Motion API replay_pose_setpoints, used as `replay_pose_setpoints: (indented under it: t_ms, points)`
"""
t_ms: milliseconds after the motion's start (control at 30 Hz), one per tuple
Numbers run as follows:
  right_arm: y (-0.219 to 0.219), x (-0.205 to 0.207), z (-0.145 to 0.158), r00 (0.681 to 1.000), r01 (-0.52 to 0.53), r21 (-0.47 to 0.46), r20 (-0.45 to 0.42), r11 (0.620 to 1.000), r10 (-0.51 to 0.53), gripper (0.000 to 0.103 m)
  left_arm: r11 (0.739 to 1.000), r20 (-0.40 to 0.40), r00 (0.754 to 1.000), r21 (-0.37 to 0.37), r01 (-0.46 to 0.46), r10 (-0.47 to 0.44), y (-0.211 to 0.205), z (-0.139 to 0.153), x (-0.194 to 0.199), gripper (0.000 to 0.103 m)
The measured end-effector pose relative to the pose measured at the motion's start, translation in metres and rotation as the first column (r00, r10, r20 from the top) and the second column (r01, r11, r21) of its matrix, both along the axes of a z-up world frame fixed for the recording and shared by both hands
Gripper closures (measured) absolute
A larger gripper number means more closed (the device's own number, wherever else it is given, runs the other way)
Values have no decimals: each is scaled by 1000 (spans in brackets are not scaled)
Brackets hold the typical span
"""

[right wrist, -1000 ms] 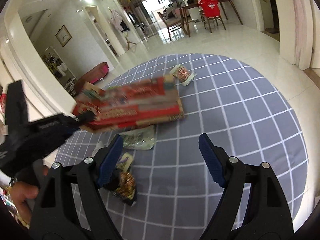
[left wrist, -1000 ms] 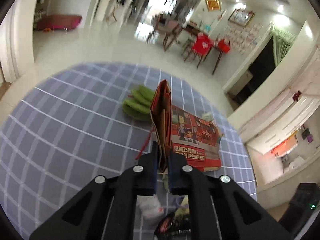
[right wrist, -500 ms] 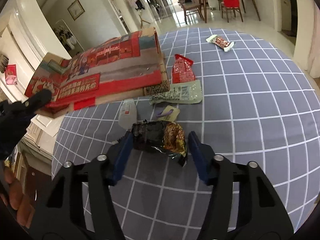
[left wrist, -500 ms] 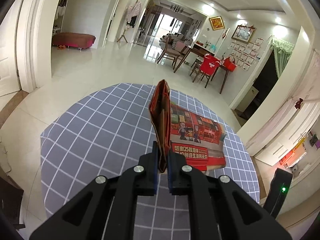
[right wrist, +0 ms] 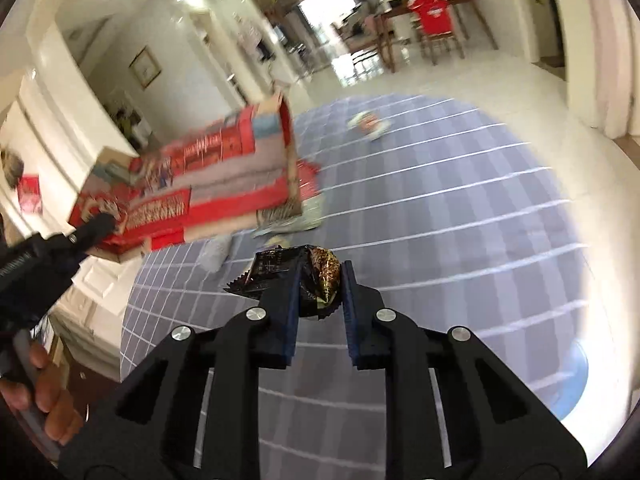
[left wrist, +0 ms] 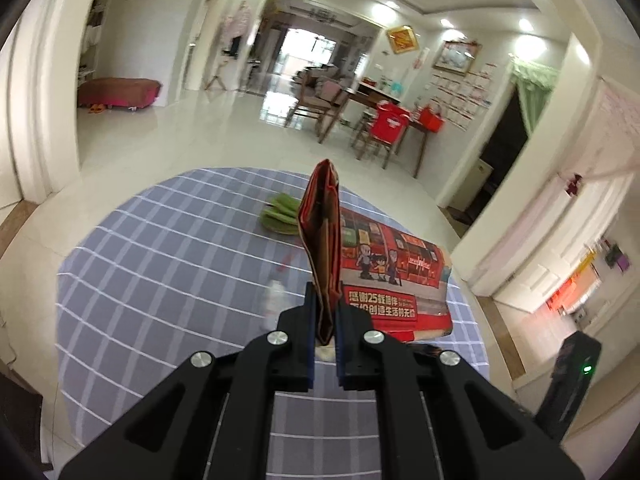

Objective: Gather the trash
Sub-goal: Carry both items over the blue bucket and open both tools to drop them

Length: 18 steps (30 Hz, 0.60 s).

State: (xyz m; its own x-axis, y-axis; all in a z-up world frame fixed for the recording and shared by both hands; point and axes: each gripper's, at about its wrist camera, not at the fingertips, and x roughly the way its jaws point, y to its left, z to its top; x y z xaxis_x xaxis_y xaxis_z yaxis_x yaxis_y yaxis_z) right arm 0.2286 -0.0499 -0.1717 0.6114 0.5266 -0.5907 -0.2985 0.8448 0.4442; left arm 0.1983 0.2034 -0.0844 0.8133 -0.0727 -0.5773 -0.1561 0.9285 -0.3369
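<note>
My left gripper (left wrist: pixel 324 332) is shut on the edge of a red printed paper bag (left wrist: pixel 384 280), held above the round table with a grey checked cloth (left wrist: pixel 160 288). The bag also shows in the right wrist view (right wrist: pixel 192 196), with the left gripper (right wrist: pixel 92 232) clamped on its corner. My right gripper (right wrist: pixel 320 284) is shut on a crumpled black and gold snack wrapper (right wrist: pixel 304 272), lifted off the cloth.
A green packet (left wrist: pixel 280 216) and a small white bottle (left wrist: pixel 274 298) lie on the cloth. In the right wrist view a silvery wrapper (right wrist: pixel 292 224), a white bottle (right wrist: pixel 216 254) and a small snack packet (right wrist: pixel 370 124) lie on the cloth (right wrist: pixel 460 220).
My right gripper closed on the black and gold wrapper and lifted it off the cloth. My left gripper kept hold of the red bag and shifted with it.
</note>
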Motion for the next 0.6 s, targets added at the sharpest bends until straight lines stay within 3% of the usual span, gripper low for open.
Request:
replay_pose_setpoints:
  t_ms: [267,433,600]
  points:
    - [-139,-50,-1,972,230,-3,40,973,-230,84,979,-20,980,52,197,-197,-112,-3,16,96]
    - [-210,-77,-21,923,385,-34,18,922,-384,84,935,-59,937,68,347,-344,-203,-20,21,96]
    - [-252,-90,-44,887,459,-35,-28,888,-460,82,891,-96,896,103,443,-434,-271,-42,26,96]
